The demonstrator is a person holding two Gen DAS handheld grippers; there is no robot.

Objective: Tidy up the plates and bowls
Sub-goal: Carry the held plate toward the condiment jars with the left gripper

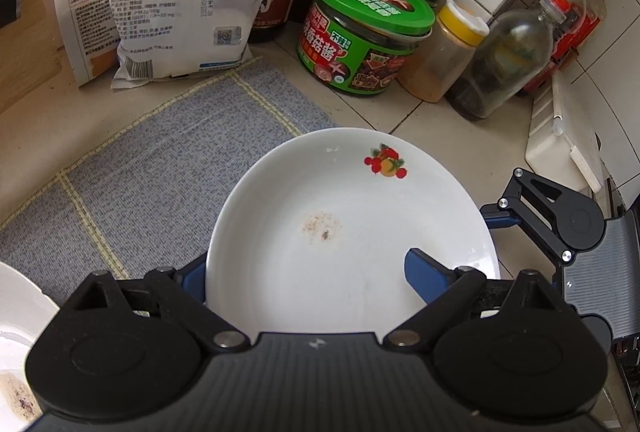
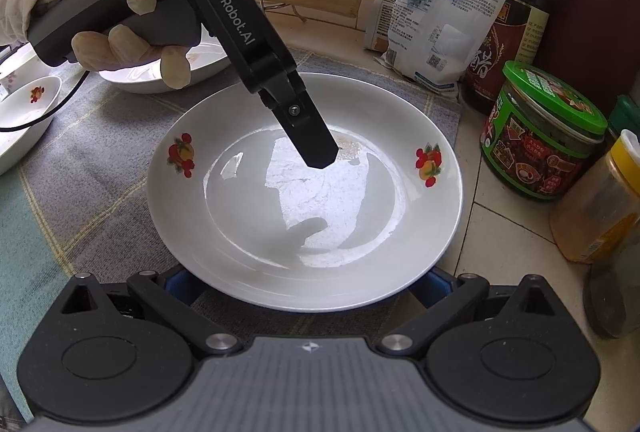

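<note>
While the left hand-held gripper (image 1: 316,272) sits apart astride the plate (image 1: 352,232) rim at 6 o'clock, close squarely; right hand-held gripper (image 2: 308,288) likewise apart.

Plate (image 2: 304,224): white, red-and-orange fruit decals on rim, brownish speckled stain at centre. Mat (image 1: 160,167): grey-blue weave, pale yellow grid lines. Jar (image 1: 360,35): green lid, green/red label. Bottle (image 1: 444,55): yellow cap, orange powder. My fingers (image 1: 428,272): blue pads, black linkages. Counter (image 1: 460,135): cream tile.
</note>
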